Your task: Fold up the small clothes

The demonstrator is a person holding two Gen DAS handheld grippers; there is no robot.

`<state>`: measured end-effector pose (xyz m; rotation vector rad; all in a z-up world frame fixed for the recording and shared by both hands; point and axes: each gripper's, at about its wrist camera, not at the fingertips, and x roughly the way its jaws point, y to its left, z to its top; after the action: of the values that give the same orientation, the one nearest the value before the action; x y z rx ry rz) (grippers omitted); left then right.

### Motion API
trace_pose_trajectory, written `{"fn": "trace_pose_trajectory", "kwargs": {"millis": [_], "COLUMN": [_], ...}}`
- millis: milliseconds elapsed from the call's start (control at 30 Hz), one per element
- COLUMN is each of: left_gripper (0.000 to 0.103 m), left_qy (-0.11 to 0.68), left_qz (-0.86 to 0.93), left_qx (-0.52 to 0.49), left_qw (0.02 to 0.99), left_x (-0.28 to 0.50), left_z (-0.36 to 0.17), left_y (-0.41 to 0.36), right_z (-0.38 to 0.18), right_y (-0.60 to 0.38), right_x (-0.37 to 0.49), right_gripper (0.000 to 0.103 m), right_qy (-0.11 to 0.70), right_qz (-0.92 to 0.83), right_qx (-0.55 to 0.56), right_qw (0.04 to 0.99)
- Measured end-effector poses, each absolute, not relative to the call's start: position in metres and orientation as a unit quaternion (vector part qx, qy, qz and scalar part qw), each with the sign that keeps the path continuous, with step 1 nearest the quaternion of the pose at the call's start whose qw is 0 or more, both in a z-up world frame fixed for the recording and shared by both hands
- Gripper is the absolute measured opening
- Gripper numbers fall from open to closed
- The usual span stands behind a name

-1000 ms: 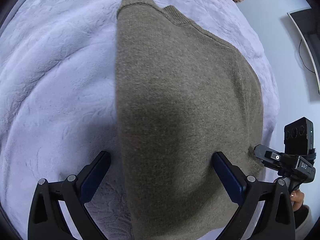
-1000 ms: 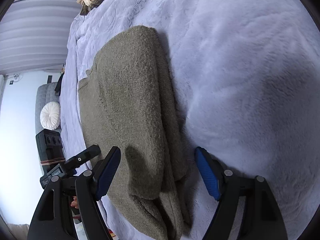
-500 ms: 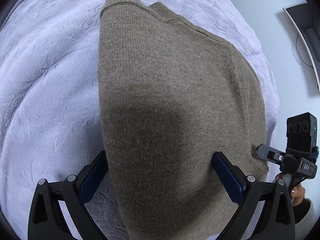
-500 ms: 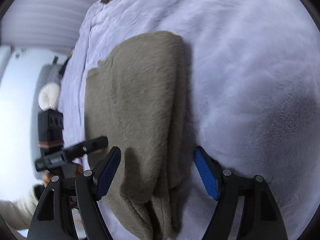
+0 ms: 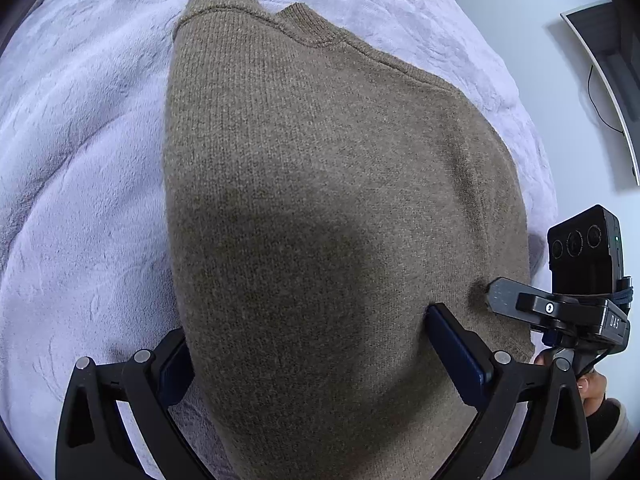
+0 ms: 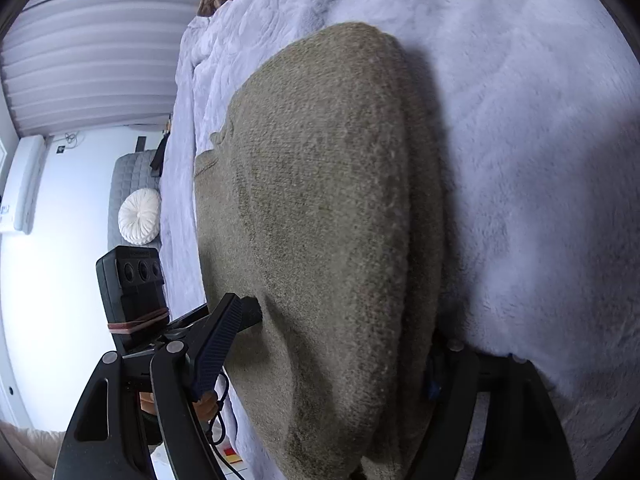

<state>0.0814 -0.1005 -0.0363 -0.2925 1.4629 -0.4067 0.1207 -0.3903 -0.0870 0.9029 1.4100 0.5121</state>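
Sweater (image 6: 328, 208) over right gripper (image 6: 320, 356) pad.

Matt olive-brown knit wool on the sweater (image 5: 320, 200), fine-ribbed at the 12 o'clock collar, fuzzier in the right view (image 6: 328, 208). Plush lilac fleece on the blanket (image 5: 80, 200). Matt black plastic, blue ridged rubber pads (image 6: 218, 344) on the right gripper (image 6: 324, 356).

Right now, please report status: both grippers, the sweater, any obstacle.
Left gripper open, straddling the sweater's near edge. Right gripper open, also astride it. Sweater folded, flat on the lilac blanket. Nothing in the way.
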Motion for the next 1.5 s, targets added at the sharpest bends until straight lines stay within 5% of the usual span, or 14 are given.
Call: {"fn": "trace_pose_trajectory", "kwargs": {"millis": [67,100,267,367,767,1100,1400,1500], "left_gripper": [0.102,0.1,0.059,0.049,0.049,0.049,0.049,0.049], "left_qy": [0.662,0.662,0.647,0.64,0.62,0.659,0.643,0.637], "left_qz": [-0.183,-0.181,-0.19,-0.2,-0.184,-0.138,-0.058,-0.036], "left_qx": [-0.13,-0.129,-0.135,-0.143,-0.152,-0.13,-0.136,-0.128], "left_qw": [0.715,0.716,0.726,0.728,0.747,0.728,0.751,0.759], "left_x": [0.081,0.081,0.076,0.072,0.011,-0.044,-0.056,-0.056], "left_z": [-0.036,-0.035,-0.02,-0.008,0.049,0.024,0.02,0.025], "left_y": [-0.101,-0.101,-0.1,-0.093,-0.033,0.043,0.098,0.108], "right_z": [-0.086,-0.085,-0.078,-0.068,-0.01,-0.041,-0.038,-0.024], "right_y": [-0.385,-0.383,-0.385,-0.383,-0.315,-0.226,-0.233,-0.243], "right_x": [0.122,0.122,0.112,0.105,0.061,0.013,0.012,0.009], "right_gripper": [0.072,0.061,0.036,0.035,0.035,0.035,0.044,0.034], "right_qy": [0.631,0.636,0.619,0.602,0.596,0.625,0.684,0.68], "right_qz": [0.202,0.194,0.193,0.206,0.269,0.256,0.117,0.081], "right_qx": [0.383,0.377,0.425,0.456,0.451,0.469,0.318,0.293], "right_qw": [0.644,0.645,0.632,0.622,0.607,0.57,0.646,0.667]}}
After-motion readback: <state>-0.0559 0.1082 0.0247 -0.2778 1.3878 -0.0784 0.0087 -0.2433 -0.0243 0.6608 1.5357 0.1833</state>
